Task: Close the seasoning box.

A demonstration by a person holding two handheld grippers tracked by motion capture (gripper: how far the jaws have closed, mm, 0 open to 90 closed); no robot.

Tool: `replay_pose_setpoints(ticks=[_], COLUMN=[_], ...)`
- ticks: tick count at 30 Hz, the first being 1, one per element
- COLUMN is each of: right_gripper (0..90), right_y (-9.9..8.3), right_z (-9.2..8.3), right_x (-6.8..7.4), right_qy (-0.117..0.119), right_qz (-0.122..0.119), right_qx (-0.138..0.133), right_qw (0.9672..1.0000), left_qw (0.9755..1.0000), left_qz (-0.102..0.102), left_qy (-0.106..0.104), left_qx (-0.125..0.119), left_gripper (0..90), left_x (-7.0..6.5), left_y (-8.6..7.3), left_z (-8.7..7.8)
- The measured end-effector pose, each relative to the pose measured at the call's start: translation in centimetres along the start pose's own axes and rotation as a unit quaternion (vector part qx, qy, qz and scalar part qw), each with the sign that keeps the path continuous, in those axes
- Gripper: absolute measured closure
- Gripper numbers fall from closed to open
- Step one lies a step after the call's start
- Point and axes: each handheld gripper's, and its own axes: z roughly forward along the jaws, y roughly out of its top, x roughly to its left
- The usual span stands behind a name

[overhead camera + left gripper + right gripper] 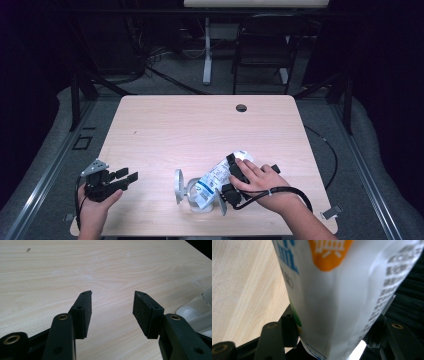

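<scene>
One soft, light pouch (216, 181) (likely slippery film) was pinched by my right gripper (234, 175) across its body; left gripper (112, 312) stood spread, empty, over the table (165, 130).

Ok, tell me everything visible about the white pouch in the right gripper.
The white pouch is a soft, glossy printed bag with blue characters, an orange patch and dark small print on its side. It is tilted, its lower end dipping into a clear round container with a hinged lid near the table's front edge. The right gripper clamps its upper part, a jaw on each side, the film creasing slightly between them. Whether it is sealed or cut open cannot be told.
</scene>
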Motion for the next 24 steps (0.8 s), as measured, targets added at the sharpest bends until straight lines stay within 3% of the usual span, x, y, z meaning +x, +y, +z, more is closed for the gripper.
replay_pose_setpoints(ticks=[24], right_gripper=[43.0], right_y=[0.03], right_z=[-0.05], right_x=[-0.15], right_qy=[-0.001], right_qz=[-0.010], right_qx=[-0.001], right_qw=[1.0000], left_qw=[1.0000], left_qz=[-0.002], left_qy=[0.000], left_qx=[-0.001], left_gripper=[50.2], left_x=[0.08], left_y=[-0.05], left_z=[-0.06])
